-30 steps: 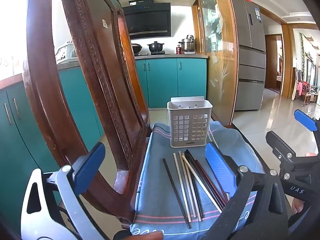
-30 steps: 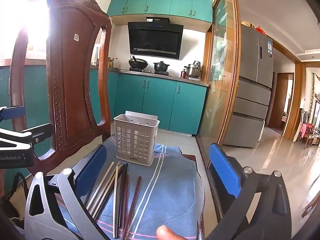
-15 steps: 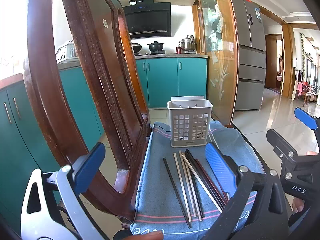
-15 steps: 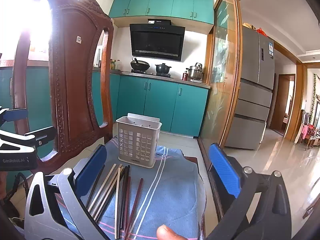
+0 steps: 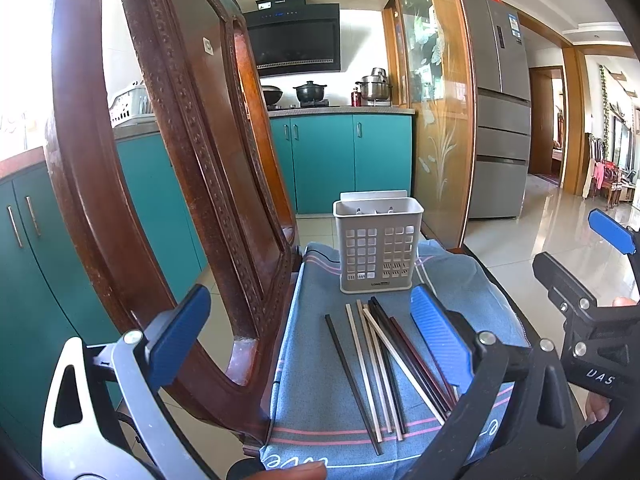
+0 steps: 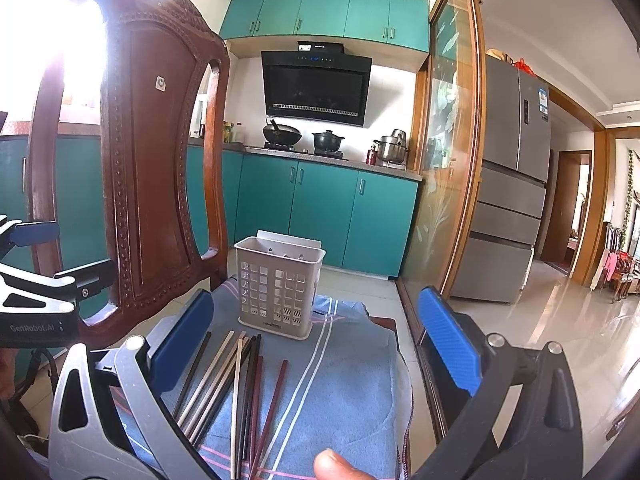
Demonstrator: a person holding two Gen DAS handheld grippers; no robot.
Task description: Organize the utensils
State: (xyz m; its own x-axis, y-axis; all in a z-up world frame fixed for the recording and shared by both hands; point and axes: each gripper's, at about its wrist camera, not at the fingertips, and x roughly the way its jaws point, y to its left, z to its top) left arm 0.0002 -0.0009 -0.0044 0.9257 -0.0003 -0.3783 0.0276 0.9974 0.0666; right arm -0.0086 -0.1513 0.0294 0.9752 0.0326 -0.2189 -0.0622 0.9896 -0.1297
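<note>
Several chopsticks (image 5: 380, 364), black, dark red and pale, lie side by side on a blue cloth (image 5: 320, 360) over a chair seat. A grey perforated utensil holder (image 5: 378, 244) stands upright just beyond them. My left gripper (image 5: 310, 332) is open and empty, above the near end of the chopsticks. My right gripper (image 6: 316, 346) is open and empty, above the chopsticks (image 6: 236, 384) and cloth (image 6: 340, 384), with the holder (image 6: 278, 288) ahead. The right gripper also shows in the left wrist view (image 5: 592, 280), off to the right.
The carved wooden chair back (image 5: 160, 184) rises close on the left of the seat, also in the right wrist view (image 6: 152, 168). Teal kitchen cabinets (image 5: 340, 164), a glass partition (image 5: 432, 120) and a fridge (image 5: 500, 120) stand behind. Tiled floor (image 5: 540, 240) lies to the right.
The right wrist view has risen and drawn back slightly, so the holder and chopsticks sit lower in it. The left gripper has barely moved. Both grippers stay open.
</note>
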